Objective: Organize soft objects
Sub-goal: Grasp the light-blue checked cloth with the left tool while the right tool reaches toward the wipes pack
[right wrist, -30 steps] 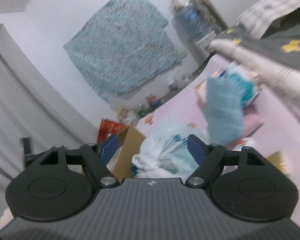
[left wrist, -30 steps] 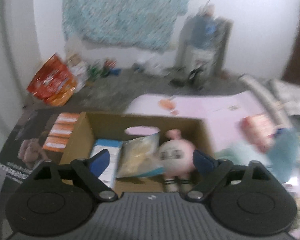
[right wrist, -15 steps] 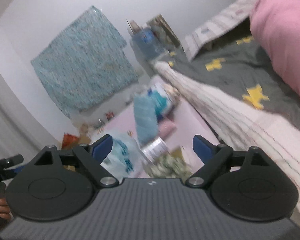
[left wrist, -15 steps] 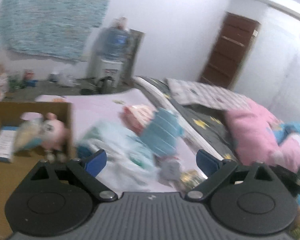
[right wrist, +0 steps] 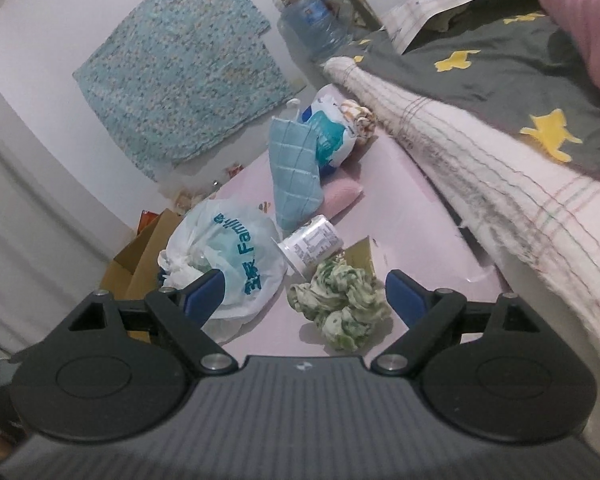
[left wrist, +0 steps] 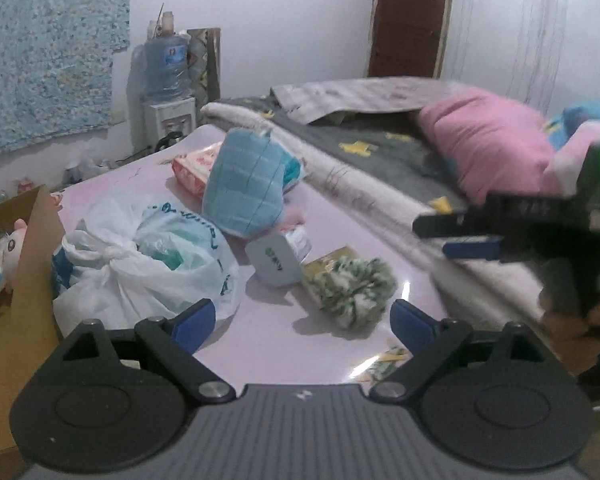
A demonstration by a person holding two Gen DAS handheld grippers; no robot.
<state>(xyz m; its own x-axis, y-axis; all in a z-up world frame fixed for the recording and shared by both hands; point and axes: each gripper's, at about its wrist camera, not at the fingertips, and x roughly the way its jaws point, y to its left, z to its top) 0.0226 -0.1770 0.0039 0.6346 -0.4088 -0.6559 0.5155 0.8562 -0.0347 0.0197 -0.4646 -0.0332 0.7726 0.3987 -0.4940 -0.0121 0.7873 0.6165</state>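
A green-and-white scrunchie point(left wrist: 352, 294) lies on the pink mat point(left wrist: 308, 344), also in the right wrist view point(right wrist: 340, 306). Behind it are a white tied plastic bag point(left wrist: 144, 260), a blue quilted cloth point(left wrist: 244, 188) and a white tub point(right wrist: 310, 242). My left gripper point(left wrist: 302, 322) is open and empty, just short of the scrunchie. My right gripper point(right wrist: 304, 294) is open and empty with the scrunchie between its fingers; it also shows at the right of the left wrist view point(left wrist: 456, 238). A cardboard box point(left wrist: 16, 288) at the left holds a pink plush pig point(left wrist: 12, 248).
A bed with a grey star blanket point(right wrist: 500, 64) and a pink pillow point(left wrist: 484, 144) runs along the right. A water dispenser point(left wrist: 166, 80) stands by the back wall. A red-and-white pack point(left wrist: 194, 168) and a pink pad point(right wrist: 342, 194) lie behind the cloth.
Both grippers swung right from the box toward the pile on the mat. The right gripper has come down around the scrunchie. Both stayed open.
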